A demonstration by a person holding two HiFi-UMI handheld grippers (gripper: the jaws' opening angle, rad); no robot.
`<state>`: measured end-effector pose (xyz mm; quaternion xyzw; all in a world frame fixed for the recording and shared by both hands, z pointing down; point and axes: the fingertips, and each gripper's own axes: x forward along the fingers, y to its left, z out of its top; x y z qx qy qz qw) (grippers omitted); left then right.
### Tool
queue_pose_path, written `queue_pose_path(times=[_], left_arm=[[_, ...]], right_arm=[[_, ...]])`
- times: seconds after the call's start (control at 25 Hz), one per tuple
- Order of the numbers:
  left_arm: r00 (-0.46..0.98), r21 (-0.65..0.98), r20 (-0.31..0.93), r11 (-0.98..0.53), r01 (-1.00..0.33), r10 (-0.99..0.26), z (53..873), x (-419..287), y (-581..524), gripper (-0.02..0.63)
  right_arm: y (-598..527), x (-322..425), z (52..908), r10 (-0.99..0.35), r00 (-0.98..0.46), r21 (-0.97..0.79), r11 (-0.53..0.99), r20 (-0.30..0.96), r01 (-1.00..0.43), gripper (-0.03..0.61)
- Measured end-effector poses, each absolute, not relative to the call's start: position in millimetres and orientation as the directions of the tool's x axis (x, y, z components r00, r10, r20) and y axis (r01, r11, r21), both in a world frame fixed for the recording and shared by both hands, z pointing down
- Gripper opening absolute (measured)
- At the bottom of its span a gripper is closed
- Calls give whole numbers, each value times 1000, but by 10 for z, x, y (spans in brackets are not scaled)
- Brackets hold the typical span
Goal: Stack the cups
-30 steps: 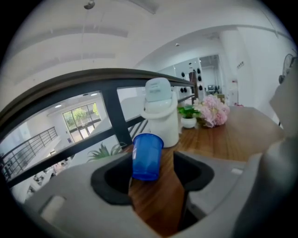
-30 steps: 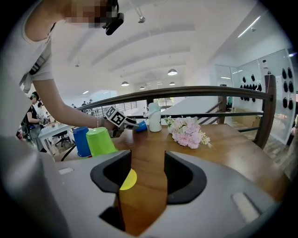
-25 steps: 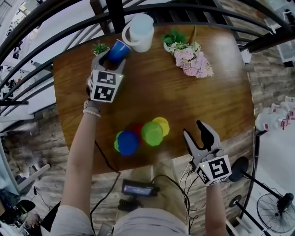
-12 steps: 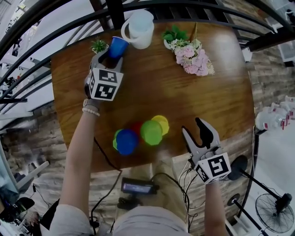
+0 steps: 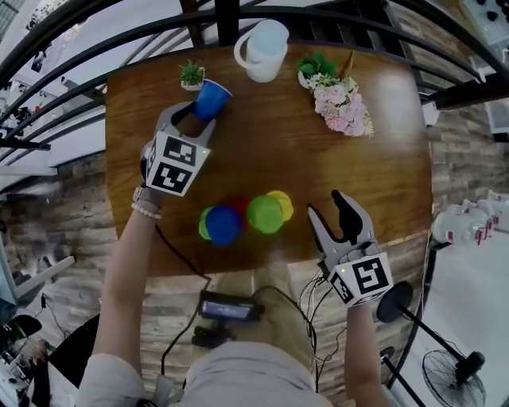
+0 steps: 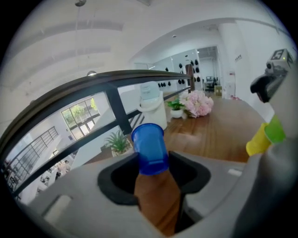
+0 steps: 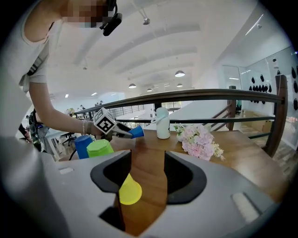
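Note:
My left gripper (image 5: 191, 117) is shut on a blue cup (image 5: 211, 98) at the far left of the wooden table (image 5: 318, 159). Its jaws have just been closing, and the blue cup (image 6: 150, 148) sits tilted between them, base toward the camera. Near the front edge several upturned cups stand together: blue (image 5: 223, 225), green (image 5: 264, 213) and yellow (image 5: 280, 203), with a red one mostly hidden behind. My right gripper (image 5: 330, 213) stands open to their right, holding nothing. In the right gripper view the yellow cup (image 7: 129, 189) lies beyond its jaws (image 7: 148, 160).
A white jug (image 5: 263, 51) stands at the table's far edge, a small potted plant (image 5: 192, 75) to its left and pink flowers (image 5: 342, 107) to its right. A black railing (image 5: 334, 16) curves behind the table. Cables and a device (image 5: 227, 306) lie on the floor.
The left gripper has pulled back from the white jug toward the near side, carrying the blue cup with it. The right gripper has shifted slightly; the cup cluster stays put.

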<state>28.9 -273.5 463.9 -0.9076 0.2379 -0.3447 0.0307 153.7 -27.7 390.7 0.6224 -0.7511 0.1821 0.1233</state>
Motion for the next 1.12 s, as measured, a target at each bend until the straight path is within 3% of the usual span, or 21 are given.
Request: queue_pose_path(times=[0.52, 1.12], left_arm=[[505, -224, 768, -903, -367, -395, 4555, -739, -1730, 195], [228, -94, 965, -982, -161, -129, 4528, -1863, -433, 196]], right_arm=[[-401, 1271, 3600, -878, -305, -109, 285, 369, -952, 218], [-311, 988, 3287, -859, -400, -100, 390, 319, -915, 218]])
